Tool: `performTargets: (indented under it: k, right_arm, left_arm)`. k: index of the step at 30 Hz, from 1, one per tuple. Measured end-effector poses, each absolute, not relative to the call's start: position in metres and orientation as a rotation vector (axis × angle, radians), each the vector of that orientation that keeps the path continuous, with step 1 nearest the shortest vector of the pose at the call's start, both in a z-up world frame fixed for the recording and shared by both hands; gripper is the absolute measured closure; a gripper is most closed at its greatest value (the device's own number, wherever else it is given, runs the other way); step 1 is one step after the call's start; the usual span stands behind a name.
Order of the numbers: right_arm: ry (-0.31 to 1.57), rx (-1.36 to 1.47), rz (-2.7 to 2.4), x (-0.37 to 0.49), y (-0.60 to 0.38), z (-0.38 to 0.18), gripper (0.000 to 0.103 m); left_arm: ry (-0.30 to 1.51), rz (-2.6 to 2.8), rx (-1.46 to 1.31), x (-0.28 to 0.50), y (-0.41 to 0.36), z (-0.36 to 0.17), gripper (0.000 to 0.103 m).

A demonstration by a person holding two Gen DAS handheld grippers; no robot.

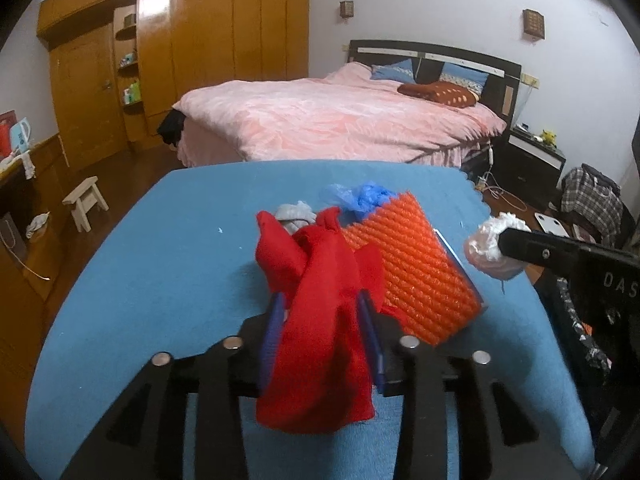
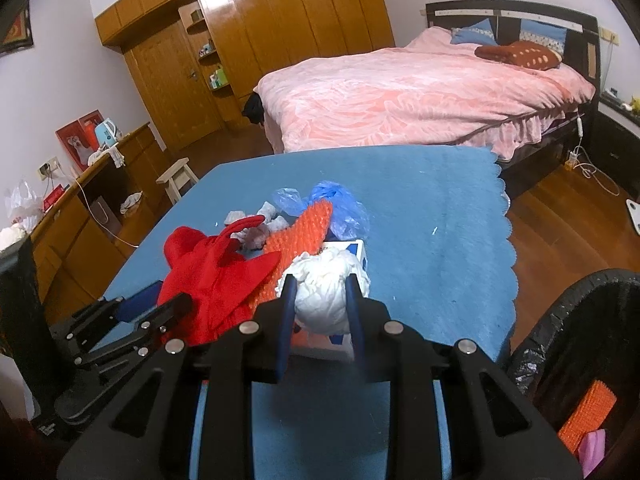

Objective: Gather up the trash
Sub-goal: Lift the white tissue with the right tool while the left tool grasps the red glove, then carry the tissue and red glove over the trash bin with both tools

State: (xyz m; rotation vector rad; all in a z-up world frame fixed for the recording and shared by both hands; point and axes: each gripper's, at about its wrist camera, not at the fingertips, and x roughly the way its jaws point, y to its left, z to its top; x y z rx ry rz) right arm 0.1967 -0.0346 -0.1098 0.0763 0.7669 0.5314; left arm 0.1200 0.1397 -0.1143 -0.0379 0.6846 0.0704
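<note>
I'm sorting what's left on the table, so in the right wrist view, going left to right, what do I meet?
Red cloth → white paper wad held between the right gripper fingers → bare blue tablecloth → black-lined trash bin.

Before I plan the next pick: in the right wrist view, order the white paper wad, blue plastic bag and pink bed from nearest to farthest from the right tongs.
1. White paper wad, between the right tongs.
2. Blue plastic bag, beyond, mid-table.
3. Pink bed, past the table.

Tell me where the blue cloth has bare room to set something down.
Free: blue cloth right of the orange mesh, toward the scalloped edge; also its far strip near the bed. Crowded: middle, around the red cloth and blue bags.
</note>
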Motion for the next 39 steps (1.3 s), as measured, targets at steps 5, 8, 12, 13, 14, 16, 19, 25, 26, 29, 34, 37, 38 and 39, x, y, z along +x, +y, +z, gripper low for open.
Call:
performTargets:
  k: [5,8,12,13,14,16,19,25,26,29,34,37,38,39]
  right_arm:
    - [0.759,0.078,0.525,0.194,-0.039,-0.107,0.079]
    - [0.758,0.077,0.525,0.193,-0.039,-0.106,0.079]
    - [0.760,0.072,0.526,0.192,-0.039,-0.105,0.079]
    - [0.761,0.071,0.525,0.192,-0.040,-0.106,0.079]
    - [0.760,0.074,0.526,0.192,-0.039,-0.105,0.079]
    - [0.760,0.074,0.524,0.192,-0.040,-0.105,0.079]
    - [0.761,0.074,0.525,0.192,-0.040,-0.105,0.079]
    - [0.762,0.072,0.524,0.192,-0.041,-0.105,0.079]
    - [0.763,0.073,0.524,0.192,-0.040,-0.105,0.079]
    - [0.766,0.072,0.522,0.192,-0.042,-0.106,0.079]
    - [0.778,0.071,0.525,0.193,-0.040,-0.108,0.079]
    - [0.780,0.067,0.530,0.193,-0.039,-0.108,0.079]
    - [0.780,0.067,0.531,0.193,-0.039,-0.108,0.079]
    - [0.779,0.067,0.530,0.194,-0.039,-0.107,0.079]
  left_arm:
    - [0.631,0.083,-0.015,0.115,0.138,-0.102,0.060]
    - [0.633,0.077,-0.015,0.120,0.137,-0.101,0.060]
    - [0.662,0.060,-0.019,0.123,0.138,-0.109,0.074]
    - [0.668,0.056,-0.017,0.123,0.137,-0.110,0.085]
    - [0.673,0.052,-0.015,0.123,0.137,-0.111,0.088]
    - [0.669,0.037,-0.018,0.120,0.135,-0.110,0.097]
    - [0.661,-0.009,-0.031,0.116,0.130,-0.107,0.100]
    - [0.659,0.017,-0.034,0.121,0.130,-0.104,0.098]
    - [0.657,0.040,-0.034,0.122,0.132,-0.104,0.096]
    - [0.657,0.082,-0.031,0.122,0.140,-0.105,0.081]
    - [0.691,0.076,-0.037,0.124,0.148,-0.116,0.076]
    - [0.707,0.053,-0.037,0.125,0.146,-0.121,0.094]
    - [0.707,0.048,-0.037,0.124,0.145,-0.121,0.094]
    - [0.698,0.043,-0.039,0.122,0.144,-0.119,0.097]
